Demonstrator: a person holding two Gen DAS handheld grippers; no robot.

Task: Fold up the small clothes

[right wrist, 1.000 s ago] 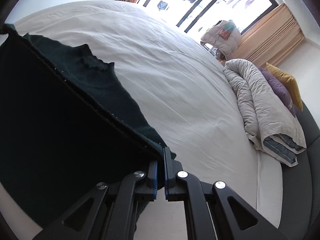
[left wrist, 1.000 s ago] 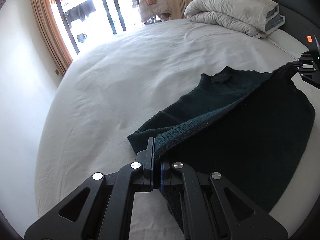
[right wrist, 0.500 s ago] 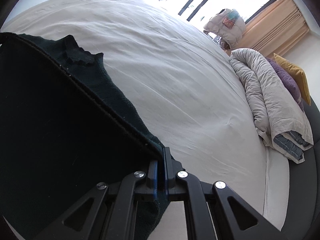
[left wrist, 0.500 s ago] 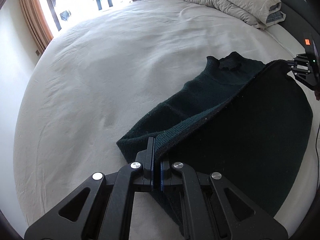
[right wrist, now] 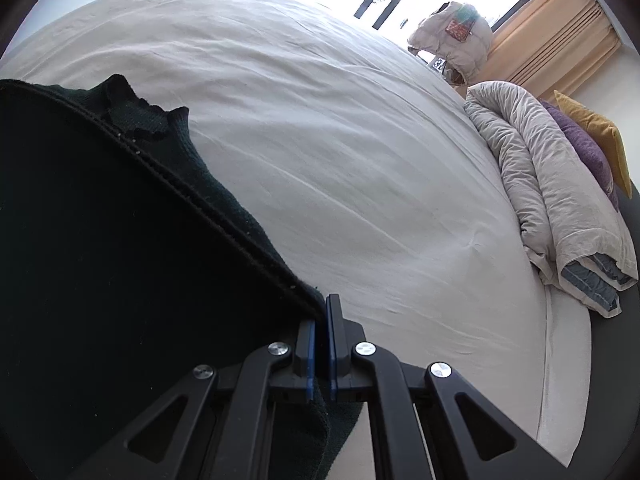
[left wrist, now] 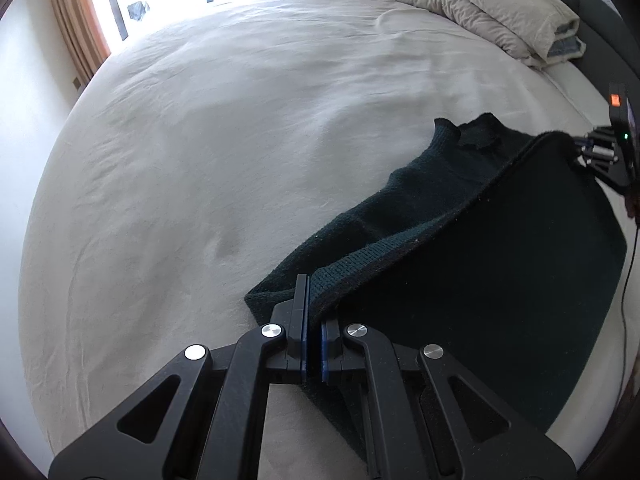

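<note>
Both hand-held grippers are the same build: the left hand-held gripper (left wrist: 311,320) and right hand-held gripper (right wrist: 322,340) are matte black linkage arms with triangular cutouts, round silver screws (left wrist: 271,331) at the pivots, and blue pads (right wrist: 309,354) lining the fingers. Seen from the left wrist, the right unit carries an orange-lit display (left wrist: 615,100), a tiny green LED and a thin black cable (left wrist: 628,272).

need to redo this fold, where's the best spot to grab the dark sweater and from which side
Grip the dark sweater at the two ends of its thick ribbed hem, where the left gripper and right gripper now pinch it. Come from the hem side, opposite the collar: that edge is straight, firm and spans the full width.
</note>
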